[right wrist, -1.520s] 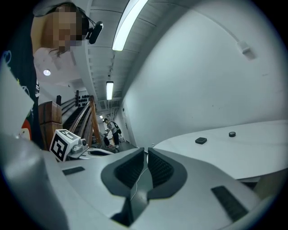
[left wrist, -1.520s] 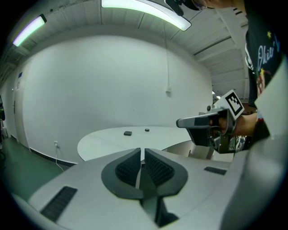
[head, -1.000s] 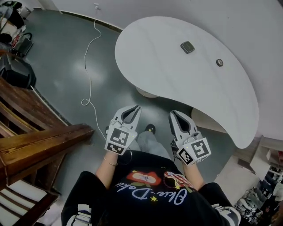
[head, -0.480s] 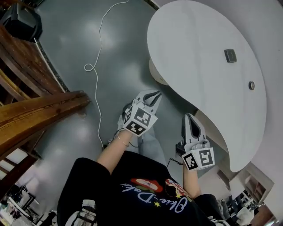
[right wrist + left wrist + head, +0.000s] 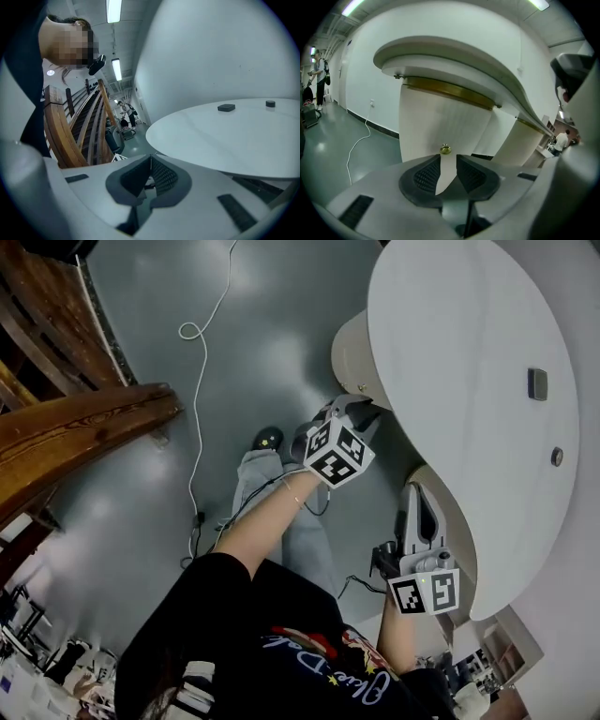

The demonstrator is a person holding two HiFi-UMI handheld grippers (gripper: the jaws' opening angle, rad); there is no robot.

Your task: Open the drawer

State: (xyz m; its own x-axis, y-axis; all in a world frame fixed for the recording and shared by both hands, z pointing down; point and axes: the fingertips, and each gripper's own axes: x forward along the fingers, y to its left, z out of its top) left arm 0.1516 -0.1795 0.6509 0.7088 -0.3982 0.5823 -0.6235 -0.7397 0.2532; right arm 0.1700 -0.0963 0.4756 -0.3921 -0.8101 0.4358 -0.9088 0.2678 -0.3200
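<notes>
A cream, rounded pedestal (image 5: 349, 357) stands under the white table top (image 5: 469, 381). In the left gripper view its curved front (image 5: 440, 117) carries a small brass knob (image 5: 445, 149). My left gripper (image 5: 361, 409) points at that front; its jaws have just been opening and stand apart. The knob sits just beyond the left gripper's (image 5: 448, 158) fingertips, with nothing between the pads. My right gripper (image 5: 419, 491) hangs by the table's edge near a second pedestal (image 5: 448, 521), lower right. Its pads (image 5: 161, 176) meet at the tips on nothing.
A wooden stair rail (image 5: 84, 427) runs along the left. A white cable (image 5: 202, 352) lies on the grey floor. On the table top are a dark square pad (image 5: 537, 383) and a small round fitting (image 5: 557, 457). The person's leg and shoe (image 5: 268, 439) are below the left gripper.
Both grippers have sunk from table height to beneath the top's edge. The left one has moved in toward the pedestal, and its jaws now stand apart.
</notes>
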